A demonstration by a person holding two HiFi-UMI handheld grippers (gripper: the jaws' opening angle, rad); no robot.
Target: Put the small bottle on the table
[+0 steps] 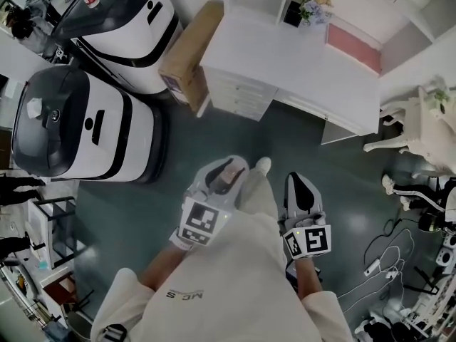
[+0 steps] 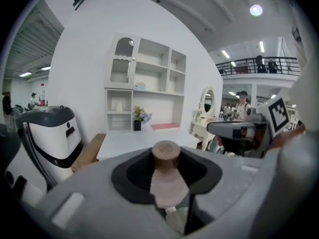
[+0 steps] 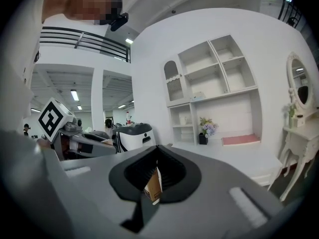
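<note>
Beige top (image 1: 214,291) fills the bottom of the head view, arms stretched out front. The left gripper (image 1: 231,166) is clamped on the bottle (image 2: 167,176), jaws fairly wide around its pink body, brown cap poking up. Just beside it, the right gripper (image 1: 299,180) is pinched nearly together on a thin brown slip (image 3: 153,185), can't tell what it is tbh. Both hang over the green floor (image 1: 285,141), well short of the white bench (image 1: 285,55). A white machine (image 1: 92,127) stands off left, a box (image 1: 189,55) sits just beside the bench's end, and flowers (image 1: 313,2) are at the back by the shelves (image 2: 149,78).
</note>
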